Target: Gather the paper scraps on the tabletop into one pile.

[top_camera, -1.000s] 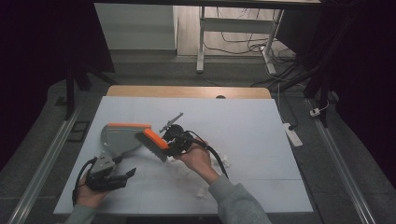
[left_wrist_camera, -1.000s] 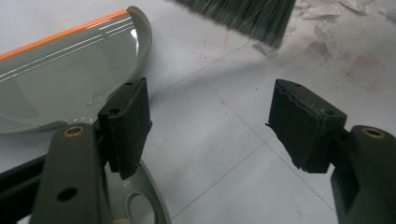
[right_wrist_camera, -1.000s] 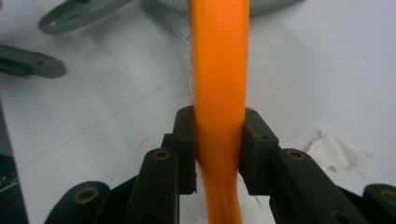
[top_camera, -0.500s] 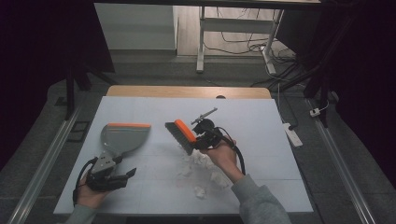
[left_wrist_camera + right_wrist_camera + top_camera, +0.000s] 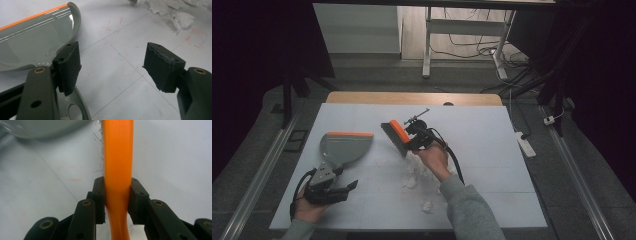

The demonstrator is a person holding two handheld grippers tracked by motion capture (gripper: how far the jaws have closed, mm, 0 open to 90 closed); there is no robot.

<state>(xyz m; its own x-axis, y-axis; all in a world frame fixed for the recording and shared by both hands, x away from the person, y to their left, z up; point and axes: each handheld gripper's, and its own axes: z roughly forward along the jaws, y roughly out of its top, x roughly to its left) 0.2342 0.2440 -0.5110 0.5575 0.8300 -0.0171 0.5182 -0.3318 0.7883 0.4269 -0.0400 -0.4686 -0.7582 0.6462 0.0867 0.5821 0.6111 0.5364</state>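
Tabletop (image 5: 492, 150) is stretching pale and white under both of the person's hands, and I am reading it from its left edge across. At the near left corner, the left gripper (image 5: 348, 186) is lying low in the person's left hand (image 5: 307, 210), its 2 jaws standing spread wide with nothing between them; in the left gripper view the pads (image 5: 68, 66) are hanging just above bare tabletop. Just ahead of that gripper, a grey dustpan (image 5: 343, 147) is lying flat, its orange lip (image 5: 350, 134) pointing toward the far side and its handle (image 5: 328, 170) running back toward the left gripper. In the left gripper view the dustpan's handle end (image 5: 75, 110) is showing right beside the left-hand jaw, though I cannot tell whether they are touching.

Further right, near the middle, crumpled white paper scraps (image 5: 411, 181) are lying scattered, with 1 small piece (image 5: 427, 205) sitting apart, nearer the person. Above those scraps, the right gripper (image 5: 408, 142) is being held up in the person's right hand (image 5: 433, 161), and its jaws are pinching the orange handle of a brush (image 5: 396, 136). In the right gripper view the handle (image 5: 117, 165) is running straight out between the 2 pads (image 5: 99, 195), bristles showing along its left side. The brush is hanging tilted, between the dustpan and the right hand, bristles facing down toward the tabletop.
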